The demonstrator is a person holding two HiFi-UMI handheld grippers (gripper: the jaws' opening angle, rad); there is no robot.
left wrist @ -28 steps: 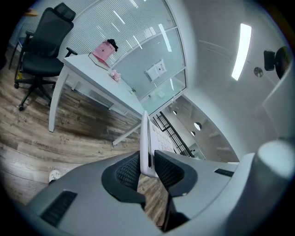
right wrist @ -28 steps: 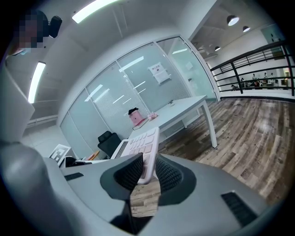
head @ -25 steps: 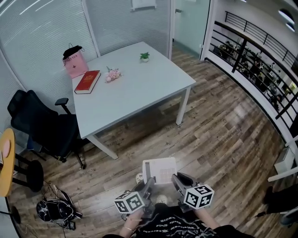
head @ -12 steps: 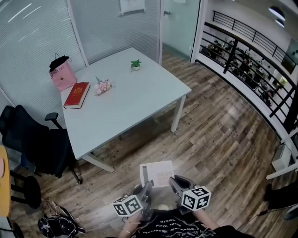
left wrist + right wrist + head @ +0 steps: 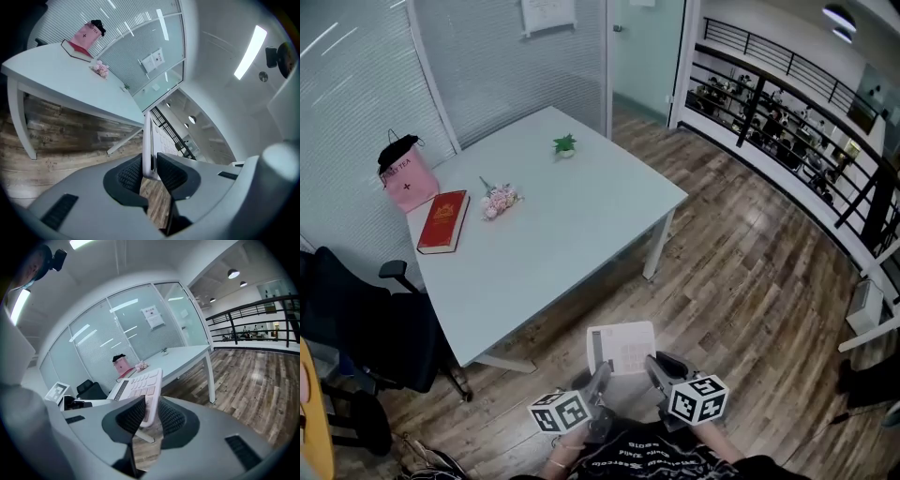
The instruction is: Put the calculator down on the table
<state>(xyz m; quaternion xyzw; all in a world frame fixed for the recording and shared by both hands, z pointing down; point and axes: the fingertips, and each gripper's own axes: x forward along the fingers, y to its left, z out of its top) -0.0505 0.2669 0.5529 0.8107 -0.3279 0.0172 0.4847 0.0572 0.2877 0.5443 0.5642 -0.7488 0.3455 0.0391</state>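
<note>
Calculator [image 5: 622, 347]: white, keys up, held over the wood floor short of the table [image 5: 581, 225], not yet above its top.

Grip: left gripper [image 5: 600, 372] jaws clenched on its left edge; right gripper [image 5: 655, 366] jaws clenched on its near right corner.

Risk: both pinches are thin edge holds. Uneven hands could twist it loose onto the floor, and a low approach could knock it against the table's rim.

Pose: both grippers side by side, close to the body, aimed towards the table and tilted slightly down.

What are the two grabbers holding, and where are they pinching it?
Both hold the white calculator. The left gripper pinches its near edge by the display end, and the right gripper pinches the same edge further along.
</note>
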